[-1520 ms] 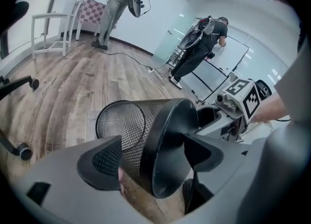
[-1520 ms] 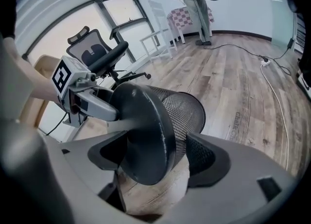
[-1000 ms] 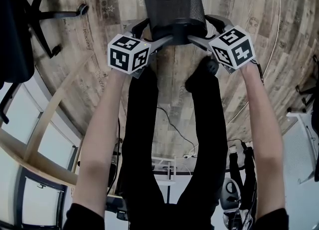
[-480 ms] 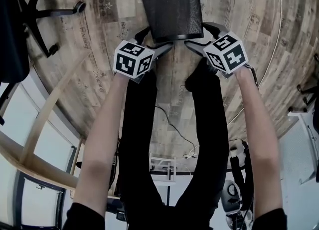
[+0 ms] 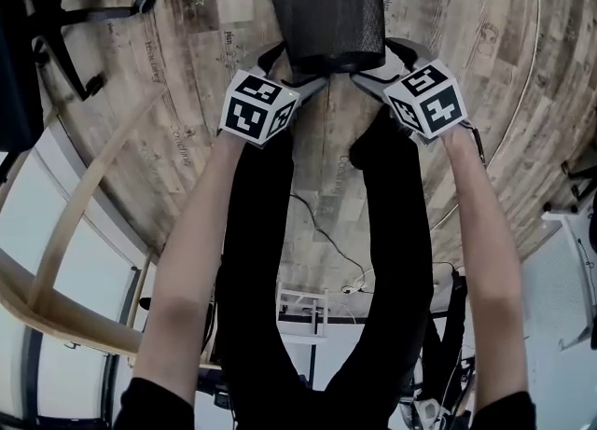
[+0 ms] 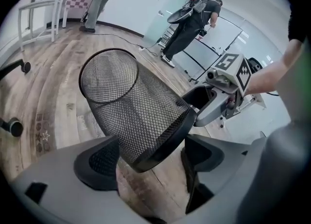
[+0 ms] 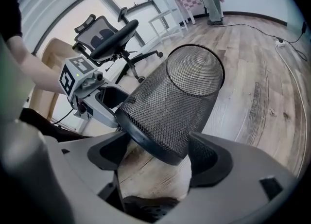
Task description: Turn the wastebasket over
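Overhead, the wastebasket (image 5: 326, 8), a black wire-mesh bin, is seen held clear of the wooden floor (image 5: 187, 64) between the two grippers. It is tipped well off upright: its solid dark base is turned towards the person and its open mouth is pointed away, so that part of the rim is cut off by the top edge of the head view. The left gripper (image 5: 297, 69) is set against the base from the left and the right gripper (image 5: 378, 64) from the right, with the marker cubes just behind them. In each gripper view the jaws are shown spread wide, the lower end of the basket is seated between them, and both pads are pressed against the mesh just above the base ring, so the bin is clamped from both sides. Bare floorboards are seen beneath the base. An office chair (image 7: 109, 36) is seen standing well apart, and a thin cable (image 5: 317, 223) is seen lying on the floor between the person's legs.
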A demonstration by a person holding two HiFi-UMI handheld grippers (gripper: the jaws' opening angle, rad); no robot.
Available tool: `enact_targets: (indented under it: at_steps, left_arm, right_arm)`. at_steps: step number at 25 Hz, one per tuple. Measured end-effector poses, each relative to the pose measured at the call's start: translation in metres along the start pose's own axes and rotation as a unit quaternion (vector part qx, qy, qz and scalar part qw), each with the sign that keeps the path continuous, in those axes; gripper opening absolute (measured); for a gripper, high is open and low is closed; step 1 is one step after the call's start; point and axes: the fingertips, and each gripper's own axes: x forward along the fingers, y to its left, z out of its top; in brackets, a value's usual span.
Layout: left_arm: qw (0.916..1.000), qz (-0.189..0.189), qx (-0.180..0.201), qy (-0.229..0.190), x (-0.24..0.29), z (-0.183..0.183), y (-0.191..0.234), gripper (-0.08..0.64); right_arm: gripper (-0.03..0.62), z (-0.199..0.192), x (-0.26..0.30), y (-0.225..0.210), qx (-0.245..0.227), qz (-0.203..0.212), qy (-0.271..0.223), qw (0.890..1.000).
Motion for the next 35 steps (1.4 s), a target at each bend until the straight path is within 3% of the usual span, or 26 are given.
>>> enact_targets:
  at_steps: [35]
  left_arm:
    - [0.9939,0.061,0.075,0.053,0.042,-0.039,0.019,0.417]
  right_arm:
    - [0.373,-0.036,0.048,-0.014,-0.038,-0.035,0.033,0.998]
